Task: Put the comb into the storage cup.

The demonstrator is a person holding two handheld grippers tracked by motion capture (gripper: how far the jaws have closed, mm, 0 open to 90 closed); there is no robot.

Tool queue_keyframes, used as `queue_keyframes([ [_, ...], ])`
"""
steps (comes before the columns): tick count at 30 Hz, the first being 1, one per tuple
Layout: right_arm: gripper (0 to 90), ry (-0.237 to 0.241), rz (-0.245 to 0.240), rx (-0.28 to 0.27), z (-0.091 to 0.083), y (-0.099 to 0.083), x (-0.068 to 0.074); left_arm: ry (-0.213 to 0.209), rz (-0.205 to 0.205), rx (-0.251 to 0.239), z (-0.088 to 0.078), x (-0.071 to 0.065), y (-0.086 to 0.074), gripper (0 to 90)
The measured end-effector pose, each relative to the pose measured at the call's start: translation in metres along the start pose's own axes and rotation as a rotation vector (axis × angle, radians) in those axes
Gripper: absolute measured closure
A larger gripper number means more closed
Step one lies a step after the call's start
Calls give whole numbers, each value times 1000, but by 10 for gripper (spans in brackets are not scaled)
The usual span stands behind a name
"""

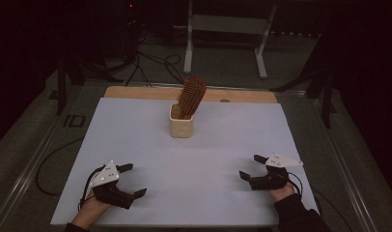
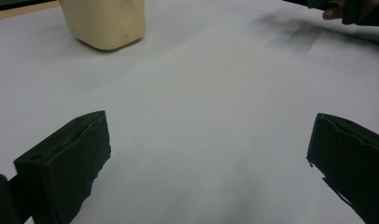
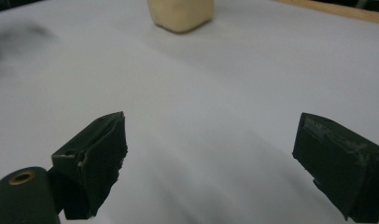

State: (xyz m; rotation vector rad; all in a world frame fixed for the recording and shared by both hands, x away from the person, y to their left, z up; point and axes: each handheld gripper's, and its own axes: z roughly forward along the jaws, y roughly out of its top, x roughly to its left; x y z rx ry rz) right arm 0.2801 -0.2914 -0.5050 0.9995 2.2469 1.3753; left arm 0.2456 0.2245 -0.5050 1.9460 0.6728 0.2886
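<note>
We note that the hairbrush (image 1: 191, 95) has its handle hidden inside the cream cup (image 1: 180, 126) at upper centre of the high view. In both gripper views the top edge cuts off that cup (image 2: 106, 22) (image 3: 180, 14). At the upper left of the right gripper view, a dark smudge (image 3: 12, 39) is too blurred to identify.

We see a hairbrush (image 1: 191, 95) standing tilted in a cream cup (image 1: 180, 127). Our left gripper (image 1: 133, 180) and right gripper (image 1: 251, 166) rest gaping, well apart, on the white table (image 1: 194, 159).
</note>
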Motion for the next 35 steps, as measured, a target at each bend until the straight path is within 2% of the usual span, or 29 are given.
queue_keyframes([
  [1,94,0,0,0,0,0,0,0,0,0,0,0,0,0],
  [2,94,-1,32,-8,-5,-4,-1,0,-2,-1,0,0,0,0],
  [3,94,2,44,-17,-8,-6,-1,0,-1,-1,0,0,0,0],
  [5,94,2,48,-18,-10,-9,-1,0,0,0,0,0,0,0],
  [7,94,-24,16,-3,-12,-14,-1,2,-1,-2,0,0,0,0],
  [9,94,-37,10,-6,-12,-16,-3,2,2,-2,0,0,0,0],
  [17,94,-33,-3,-18,-6,-14,-3,1,1,6,1,0,-1,0],
  [20,94,-31,-28,-6,-4,-13,-1,2,9,13,1,-1,-2,0],
  [35,94,-24,-26,-14,-4,-12,1,11,16,16,-2,-2,-3,0],
])
